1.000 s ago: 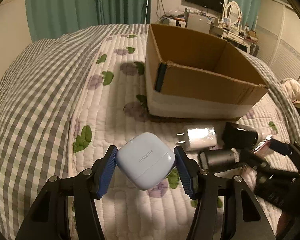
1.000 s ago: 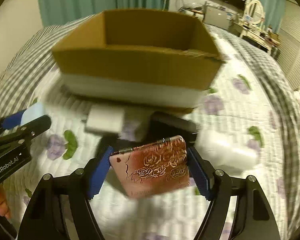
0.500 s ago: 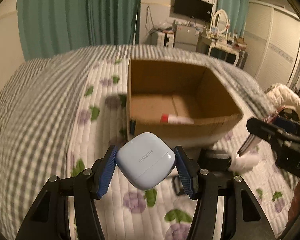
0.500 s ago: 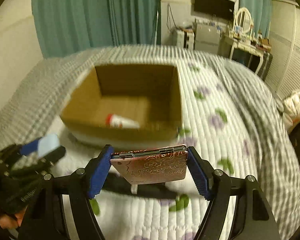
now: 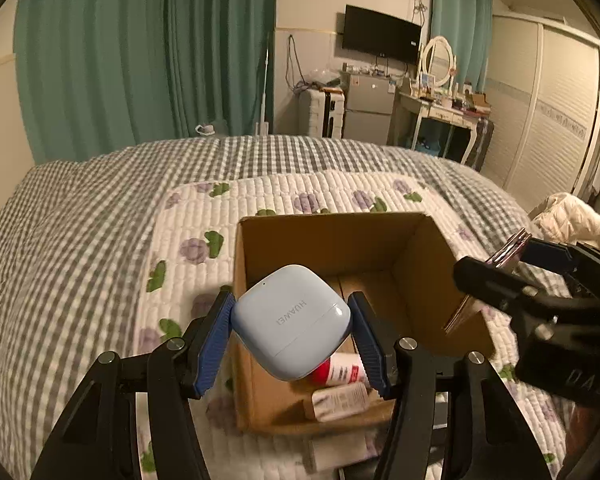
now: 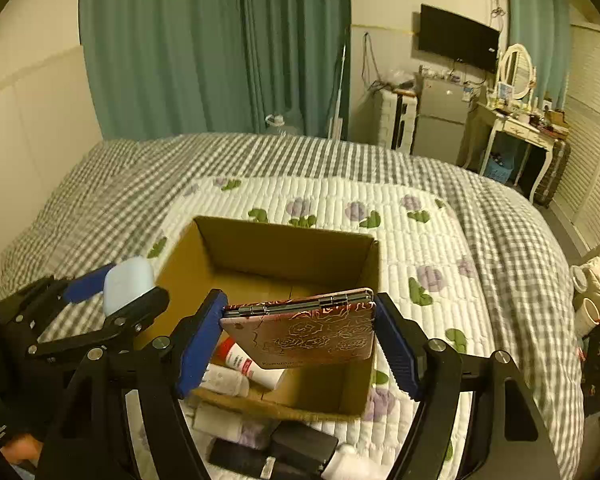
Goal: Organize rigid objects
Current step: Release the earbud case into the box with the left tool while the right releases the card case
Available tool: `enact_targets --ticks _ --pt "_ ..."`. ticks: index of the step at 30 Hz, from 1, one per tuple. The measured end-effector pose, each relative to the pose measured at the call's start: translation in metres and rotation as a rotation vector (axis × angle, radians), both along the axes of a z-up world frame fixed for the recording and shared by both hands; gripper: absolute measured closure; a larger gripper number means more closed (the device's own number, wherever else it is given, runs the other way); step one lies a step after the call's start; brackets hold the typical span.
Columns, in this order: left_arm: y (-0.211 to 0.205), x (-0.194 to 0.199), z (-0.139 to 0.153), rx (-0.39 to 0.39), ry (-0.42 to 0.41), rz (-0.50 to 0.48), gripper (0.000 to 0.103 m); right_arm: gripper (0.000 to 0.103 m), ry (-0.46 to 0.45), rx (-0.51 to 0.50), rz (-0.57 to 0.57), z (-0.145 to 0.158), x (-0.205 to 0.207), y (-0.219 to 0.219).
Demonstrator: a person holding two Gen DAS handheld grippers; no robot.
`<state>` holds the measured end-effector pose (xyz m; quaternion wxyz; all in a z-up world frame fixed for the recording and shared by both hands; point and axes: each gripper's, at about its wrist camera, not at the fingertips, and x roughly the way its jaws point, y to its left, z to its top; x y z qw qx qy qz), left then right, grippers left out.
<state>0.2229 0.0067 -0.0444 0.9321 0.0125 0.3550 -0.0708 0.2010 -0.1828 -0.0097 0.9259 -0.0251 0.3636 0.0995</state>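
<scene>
Now both tongs hover over the cardboard box (image 5: 324, 240) at frame centre, left tongs (image 5: 290, 330) gripping the earbud case (image 5: 290, 320), right tongs (image 6: 300, 336) the rose compact (image 6: 308, 332); next, release inside.

The cardboard box (image 6: 260, 252) gapes open on top, its far half bare; tubes (image 6: 252, 364) crowd the near floor (clutter lies on the bed (image 6: 440, 232) before it).

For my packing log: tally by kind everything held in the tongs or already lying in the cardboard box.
Blue earbud case: 1
Rose-pattern compact: 1
Red-and-white tube: 1
White bottle: 1
Total: 4
</scene>
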Motion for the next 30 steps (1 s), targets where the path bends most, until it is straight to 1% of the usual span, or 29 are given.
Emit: enact_targets --ticks 4,9,14,15,17,19,23,25,27,28,29,30 --pt "-0.006 0.016 -0.022 0.018 0.033 0.001 0.044 0.030 0.047 -0.005 0.005 -0.028 0.028 -0.003" --pt "-0.011 0.027 -0.041 0.023 0.044 -0.017 0.044 0.030 0.062 0.024 0.007 -0.048 0.051 -0.008" --pt "-0.016 0.033 -0.048 0.030 0.047 -0.020 0.044 0.029 0.063 0.044 0.016 -0.056 0.066 -0.007" --pt "-0.018 0.033 -0.048 0.032 0.046 -0.021 0.044 0.029 0.083 0.056 0.020 -0.058 0.070 -0.006" --pt "-0.021 0.034 -0.047 0.034 0.043 -0.023 0.044 0.025 0.095 0.081 0.021 -0.059 0.073 -0.008" --pt "-0.025 0.037 -0.046 0.035 0.043 -0.019 0.044 0.023 0.080 0.074 0.007 -0.055 0.073 -0.010" --pt "-0.029 0.038 -0.042 0.026 0.057 -0.011 0.044 0.023 0.054 0.060 -0.012 -0.045 0.069 -0.020" --pt "-0.031 0.036 -0.036 0.021 0.060 -0.015 0.041 0.023 0.043 0.053 -0.024 -0.037 0.066 -0.028" --pt "-0.033 0.032 -0.030 0.030 0.037 -0.011 0.022 0.022 0.035 0.057 -0.035 -0.027 0.061 -0.038" --pt "-0.034 0.028 -0.022 0.048 0.012 0.007 0.010 0.019 0.030 0.052 -0.041 -0.021 0.058 -0.042" --pt "-0.035 0.021 -0.014 0.062 -0.018 0.021 0.009 0.016 0.024 0.041 -0.051 -0.014 0.054 -0.047" --pt "-0.035 0.017 -0.009 0.067 -0.034 0.021 0.009 0.015 0.020 0.034 -0.055 -0.010 0.051 -0.050"
